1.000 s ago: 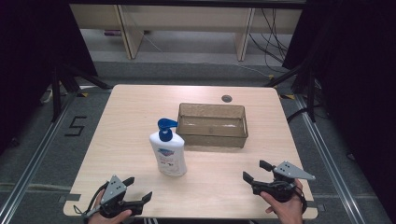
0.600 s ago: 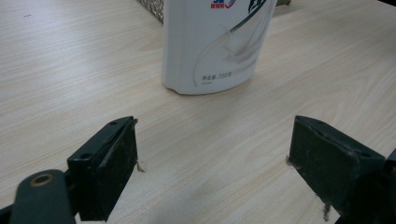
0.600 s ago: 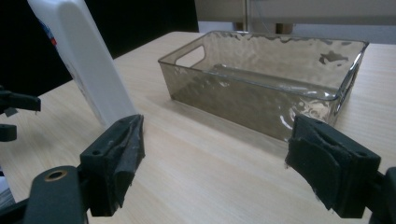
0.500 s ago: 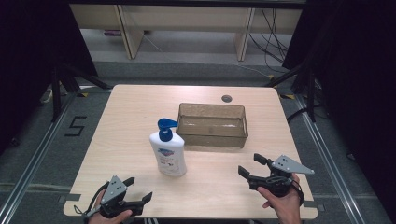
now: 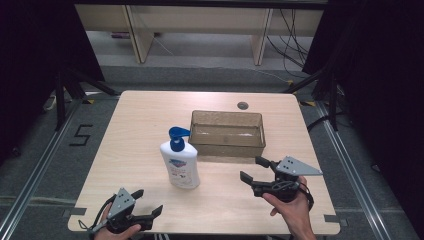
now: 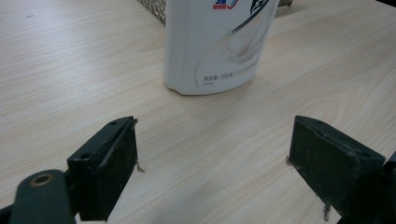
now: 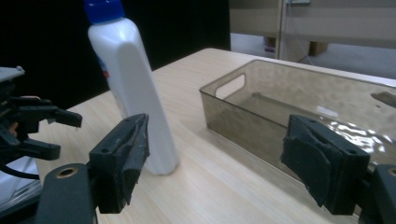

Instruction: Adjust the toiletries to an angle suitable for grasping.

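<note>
A white pump bottle [image 5: 180, 164] with a blue cap stands upright near the middle of the wooden table [image 5: 145, 120]. Just behind and to its right sits a clear brownish bin [image 5: 227, 145], which looks empty. My left gripper [image 5: 148, 201] rests open at the front left edge, its jaws pointing at the bottle [image 6: 215, 46] with bare table between them [image 6: 212, 158]. My right gripper [image 5: 251, 168] is held open in front of the bin, and its jaws have just been closing slightly with nothing between them [image 7: 215, 158]. It faces the bottle [image 7: 130, 93] and the bin [image 7: 299, 107].
A small round hole [image 5: 243, 105] lies in the tabletop behind the bin. Dark floor and black stands surround the table, with shelving at the back. The left gripper [image 7: 63, 134] shows far off at the left of the right gripper view.
My right gripper has risen and moved left and away from the front edge, toward the bottle and the bin. The left gripper has stayed put.
</note>
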Action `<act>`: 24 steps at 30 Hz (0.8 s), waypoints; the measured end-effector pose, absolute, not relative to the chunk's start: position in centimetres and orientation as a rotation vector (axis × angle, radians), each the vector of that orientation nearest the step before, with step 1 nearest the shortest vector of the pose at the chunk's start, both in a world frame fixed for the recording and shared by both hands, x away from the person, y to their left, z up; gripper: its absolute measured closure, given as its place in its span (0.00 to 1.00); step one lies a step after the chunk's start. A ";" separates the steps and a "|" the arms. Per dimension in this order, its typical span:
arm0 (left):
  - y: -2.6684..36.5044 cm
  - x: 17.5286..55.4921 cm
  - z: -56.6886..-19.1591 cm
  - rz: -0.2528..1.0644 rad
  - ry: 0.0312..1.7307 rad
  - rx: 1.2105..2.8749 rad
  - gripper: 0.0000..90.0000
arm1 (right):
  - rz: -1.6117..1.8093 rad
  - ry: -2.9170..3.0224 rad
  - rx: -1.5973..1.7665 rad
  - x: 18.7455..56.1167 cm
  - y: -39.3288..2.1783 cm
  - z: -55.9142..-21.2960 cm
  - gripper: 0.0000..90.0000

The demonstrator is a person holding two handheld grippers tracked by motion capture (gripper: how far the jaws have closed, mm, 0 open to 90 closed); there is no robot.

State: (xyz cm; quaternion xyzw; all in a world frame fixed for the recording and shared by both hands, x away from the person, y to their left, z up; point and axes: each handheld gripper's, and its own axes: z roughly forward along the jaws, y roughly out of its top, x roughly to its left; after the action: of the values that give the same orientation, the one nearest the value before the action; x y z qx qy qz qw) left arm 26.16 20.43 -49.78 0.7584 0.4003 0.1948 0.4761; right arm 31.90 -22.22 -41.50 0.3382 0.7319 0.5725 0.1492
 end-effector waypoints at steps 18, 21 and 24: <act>20.5 26.1 -49.7 0.475 0.977 1.861 0.16 | 1.706 2.128 0.856 32.8 -19.8 -38.8 0.29; 20.5 26.1 -49.8 0.465 0.984 1.858 0.16 | 1.705 2.134 0.843 32.9 -19.3 -38.6 0.29; 20.5 26.1 -49.8 0.464 0.986 1.854 0.17 | 1.709 2.138 0.827 33.0 -19.0 -38.5 0.29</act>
State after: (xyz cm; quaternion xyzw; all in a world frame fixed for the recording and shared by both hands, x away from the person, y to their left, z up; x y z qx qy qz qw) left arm 26.10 20.55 -49.77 0.7585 0.4034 0.1897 0.4753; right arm 33.03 -19.03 -38.48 0.2864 0.7402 0.5918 0.1407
